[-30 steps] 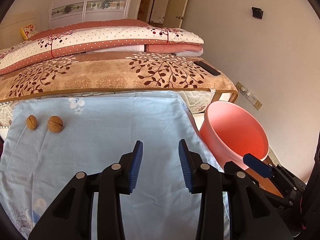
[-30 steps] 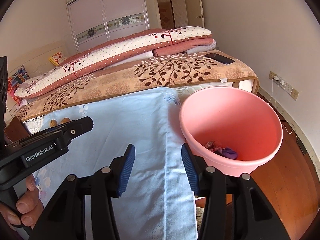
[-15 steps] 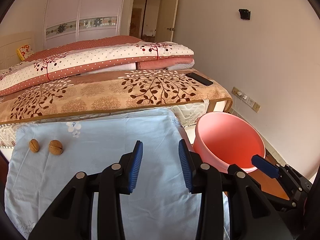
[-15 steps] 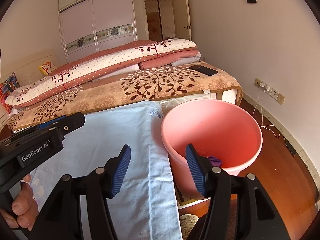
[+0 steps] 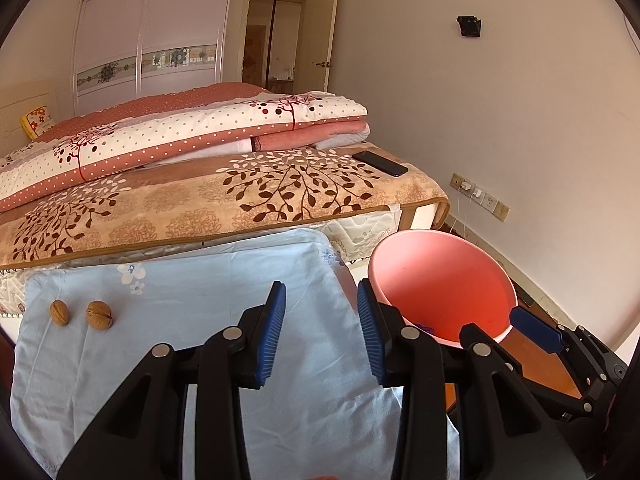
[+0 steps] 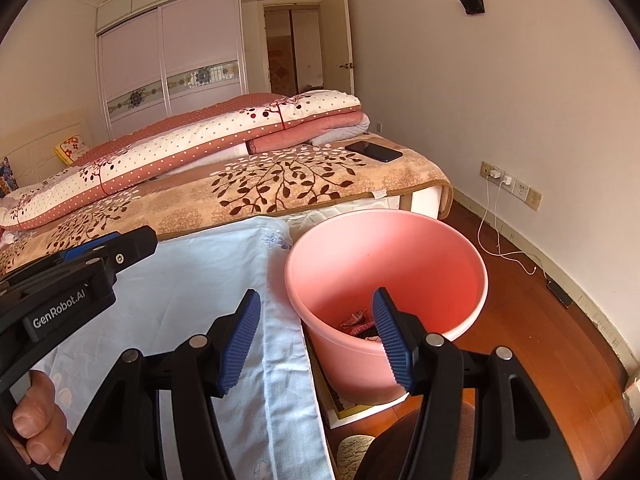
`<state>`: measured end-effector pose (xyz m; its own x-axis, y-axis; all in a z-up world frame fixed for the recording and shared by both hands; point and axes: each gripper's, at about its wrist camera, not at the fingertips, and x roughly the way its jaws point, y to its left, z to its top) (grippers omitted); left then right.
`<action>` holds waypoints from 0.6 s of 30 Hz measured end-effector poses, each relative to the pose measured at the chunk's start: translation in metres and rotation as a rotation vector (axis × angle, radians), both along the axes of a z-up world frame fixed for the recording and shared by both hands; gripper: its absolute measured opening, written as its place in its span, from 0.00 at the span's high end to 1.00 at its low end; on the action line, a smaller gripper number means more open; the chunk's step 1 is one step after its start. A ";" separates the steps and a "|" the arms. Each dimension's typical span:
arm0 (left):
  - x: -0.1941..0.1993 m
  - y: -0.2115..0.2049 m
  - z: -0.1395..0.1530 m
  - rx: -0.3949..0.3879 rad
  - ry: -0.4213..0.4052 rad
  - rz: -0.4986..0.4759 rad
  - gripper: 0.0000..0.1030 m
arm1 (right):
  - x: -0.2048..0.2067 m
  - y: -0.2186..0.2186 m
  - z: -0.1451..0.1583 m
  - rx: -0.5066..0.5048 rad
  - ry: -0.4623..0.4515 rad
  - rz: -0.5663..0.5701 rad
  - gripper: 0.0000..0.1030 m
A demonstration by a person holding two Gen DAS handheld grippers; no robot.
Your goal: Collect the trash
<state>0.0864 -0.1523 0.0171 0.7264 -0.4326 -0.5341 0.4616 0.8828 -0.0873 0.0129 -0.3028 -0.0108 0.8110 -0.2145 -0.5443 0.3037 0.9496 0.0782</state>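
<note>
Two walnuts [image 5: 80, 312] lie side by side at the far left of the pale blue cloth [image 5: 200, 320], well apart from both grippers. The left gripper [image 5: 320, 332] hangs over the cloth with its jaws apart and nothing between them. The right gripper [image 6: 316, 344] has just been opening, jaws spread and empty, above the near rim of the pink bucket [image 6: 400, 256], which holds some wrappers [image 6: 356, 322].

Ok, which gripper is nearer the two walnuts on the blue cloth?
Left. The left gripper hovers over the cloth with the walnuts off to its left. The right gripper is further away, at the pink bucket past the cloth's edge.
</note>
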 end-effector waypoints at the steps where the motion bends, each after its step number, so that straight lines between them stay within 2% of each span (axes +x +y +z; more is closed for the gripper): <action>1: 0.000 -0.001 0.000 -0.001 0.000 -0.003 0.64 | -0.001 -0.001 0.001 -0.004 -0.005 -0.011 0.42; 8: -0.001 -0.007 0.002 -0.002 -0.008 -0.020 0.64 | -0.009 -0.009 0.006 -0.011 -0.053 -0.076 0.39; 18: -0.001 -0.009 0.001 0.000 -0.010 -0.025 0.64 | -0.011 -0.009 0.008 -0.025 -0.061 -0.085 0.38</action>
<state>0.0854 -0.1608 0.0178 0.7206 -0.4507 -0.5269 0.4843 0.8710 -0.0828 0.0019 -0.3115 -0.0031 0.8206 -0.2973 -0.4880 0.3790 0.9223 0.0753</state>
